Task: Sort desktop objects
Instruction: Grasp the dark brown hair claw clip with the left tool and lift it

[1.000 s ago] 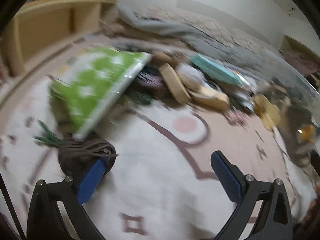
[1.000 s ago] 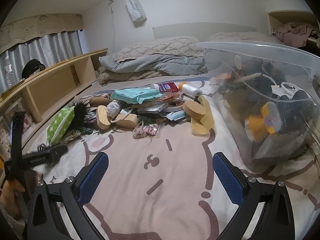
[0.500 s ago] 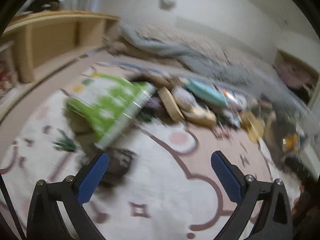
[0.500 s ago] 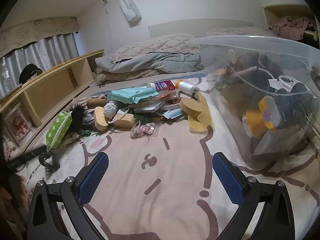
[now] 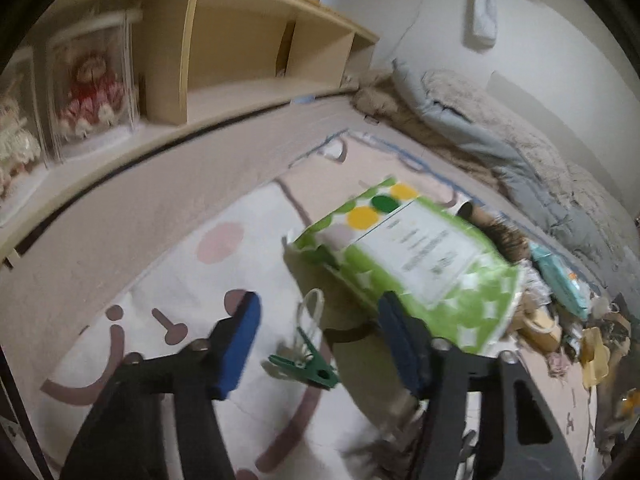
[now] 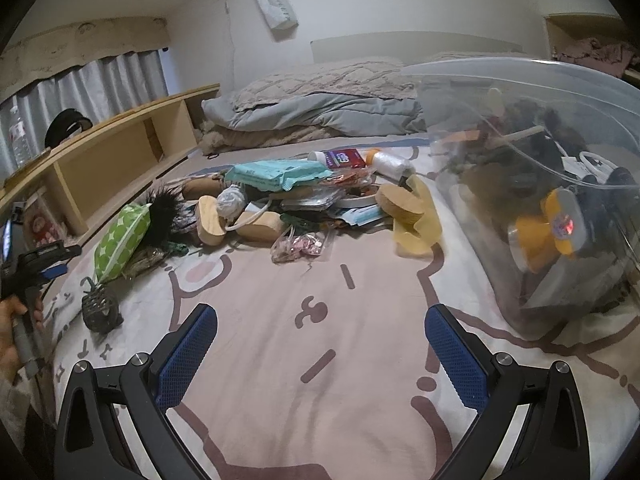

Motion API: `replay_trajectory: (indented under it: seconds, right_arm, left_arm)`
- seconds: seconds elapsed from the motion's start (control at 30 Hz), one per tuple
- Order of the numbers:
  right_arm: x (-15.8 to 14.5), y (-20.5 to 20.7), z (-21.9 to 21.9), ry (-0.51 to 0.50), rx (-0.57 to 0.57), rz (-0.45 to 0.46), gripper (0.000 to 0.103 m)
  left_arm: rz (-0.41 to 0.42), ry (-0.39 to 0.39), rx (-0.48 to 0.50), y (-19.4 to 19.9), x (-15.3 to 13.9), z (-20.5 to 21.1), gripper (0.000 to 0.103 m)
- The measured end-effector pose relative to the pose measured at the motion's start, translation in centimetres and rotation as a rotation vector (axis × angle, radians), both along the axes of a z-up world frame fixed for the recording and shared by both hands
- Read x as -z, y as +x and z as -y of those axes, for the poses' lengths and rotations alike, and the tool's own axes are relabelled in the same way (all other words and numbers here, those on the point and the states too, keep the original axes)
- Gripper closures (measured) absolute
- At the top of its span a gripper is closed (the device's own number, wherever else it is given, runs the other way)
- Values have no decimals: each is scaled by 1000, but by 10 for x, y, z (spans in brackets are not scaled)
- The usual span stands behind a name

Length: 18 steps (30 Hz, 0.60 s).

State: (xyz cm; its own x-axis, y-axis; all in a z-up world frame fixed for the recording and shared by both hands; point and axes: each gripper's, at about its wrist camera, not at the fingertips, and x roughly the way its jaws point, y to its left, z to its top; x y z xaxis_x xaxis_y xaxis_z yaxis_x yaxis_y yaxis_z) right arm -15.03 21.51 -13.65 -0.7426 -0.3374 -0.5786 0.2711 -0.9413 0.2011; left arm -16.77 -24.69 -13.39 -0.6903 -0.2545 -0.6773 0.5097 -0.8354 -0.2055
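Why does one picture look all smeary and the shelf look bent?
Left wrist view: motion blur smears the green dotted packet and green clip; the fisheye lens bows the wooden shelf. Right wrist view: sharp, though the clear bin bulges at the edge.

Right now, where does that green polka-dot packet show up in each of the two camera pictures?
Left wrist view: the green polka-dot packet fills the centre right, just beyond the left hand-held gripper.
Right wrist view: it lies far left, small, edge-on.
Shared landmark: the black feathery tuft touching its far end, dark behind it in the left view.
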Motion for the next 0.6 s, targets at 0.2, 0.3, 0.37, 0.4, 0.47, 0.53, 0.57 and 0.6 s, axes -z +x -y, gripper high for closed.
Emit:
replay_trajectory:
  seconds: [0.2,0.3,0.37,0.4,0.47,0.53,0.57,0.6]
  right_arm:
    - [0,0,0,-17,-6,6,0]
    - [1,-2,-2,-26,-4,13,0]
    - [2,-3,-3,-28,0,21,0]
    - [3,-4,-4,-31,3,27,0]
    - [4,-6,-5,-42,9,39,0]
    - [5,-7,-7,-53,13,47,0]
    - [5,-8,-8,-59,15,52,0]
    - [6,-8,-8,-62,17,56,0]
  left_arm:
    - [149,-9,14,-21,37,5,67]
    - [188,2,30,-29,51,3,70]
    - [198,3,91,-30,50,-10,73]
    - [207,19,125,-29,51,-17,73]
    - [234,-18,185,-23,49,-39,77]
    - [219,15,238,-13,43,-52,84]
    - [206,49,251,-9,41,-56,84]
    - [187,97,268,-3,39,-58,84]
